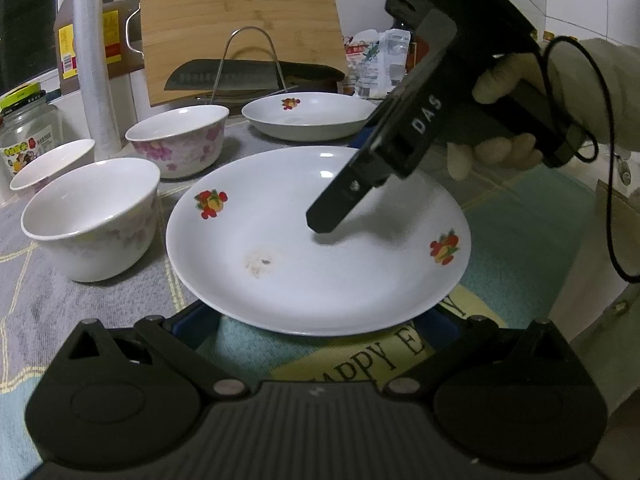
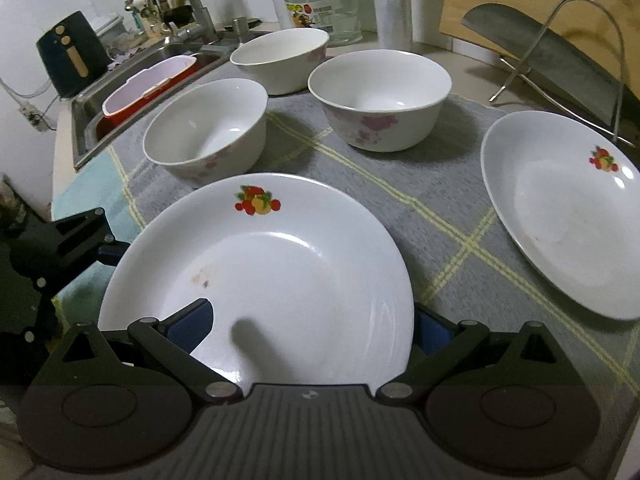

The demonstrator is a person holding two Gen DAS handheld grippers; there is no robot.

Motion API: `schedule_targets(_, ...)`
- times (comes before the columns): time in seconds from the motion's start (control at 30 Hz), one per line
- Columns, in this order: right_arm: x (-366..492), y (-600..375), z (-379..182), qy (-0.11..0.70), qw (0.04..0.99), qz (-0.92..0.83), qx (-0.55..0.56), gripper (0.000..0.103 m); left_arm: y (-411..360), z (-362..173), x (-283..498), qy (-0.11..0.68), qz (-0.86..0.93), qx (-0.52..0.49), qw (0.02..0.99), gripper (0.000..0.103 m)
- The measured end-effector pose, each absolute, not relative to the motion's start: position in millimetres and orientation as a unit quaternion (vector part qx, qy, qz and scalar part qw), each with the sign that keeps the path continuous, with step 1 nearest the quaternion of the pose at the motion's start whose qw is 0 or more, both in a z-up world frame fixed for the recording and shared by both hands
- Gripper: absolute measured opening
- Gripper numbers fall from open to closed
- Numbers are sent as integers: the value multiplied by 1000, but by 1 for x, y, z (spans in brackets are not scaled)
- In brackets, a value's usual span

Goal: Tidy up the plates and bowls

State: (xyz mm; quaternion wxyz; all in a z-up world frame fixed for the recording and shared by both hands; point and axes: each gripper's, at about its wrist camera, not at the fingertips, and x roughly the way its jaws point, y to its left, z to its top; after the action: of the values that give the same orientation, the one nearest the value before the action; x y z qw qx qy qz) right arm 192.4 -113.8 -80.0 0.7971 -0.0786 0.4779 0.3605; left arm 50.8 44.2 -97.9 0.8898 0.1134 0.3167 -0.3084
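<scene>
A: Where's the plate point(image 1: 316, 240) sitting?

B: On the grey mat point(image 2: 440, 208), near its front edge, flat. It is round, so no long axis to line up with; what matters is which rim faces which gripper. The second plate point(image 2: 560, 216) lies well off to its right, and three bowls stand behind: one point(image 2: 208, 136) just beside its far-left rim, another point(image 2: 380, 96) farther back, a third point(image 2: 280, 58) behind those.

A: Which gripper is nearer?

B: Both are at it. The right gripper point(image 2: 312, 328) straddles its own near rim, jaws spread wide, one blue pad point(image 2: 190, 326) over the plate and the other outside the rim. Nothing is pinched yet.

A: And the left?

B: The left gripper point(image 1: 320, 316) sits at the opposite rim, open too, its pads mostly hidden under the plate edge. I'd judge the right better placed to close and carry the plate towards its twin.
</scene>
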Motion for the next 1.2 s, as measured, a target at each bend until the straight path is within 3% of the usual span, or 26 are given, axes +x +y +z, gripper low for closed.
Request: schedule_targets(1.2, 222, -117, -76, 537, 748, 391, 0, 103, 38, -94, 50, 324, -299, 137, 887, 103)
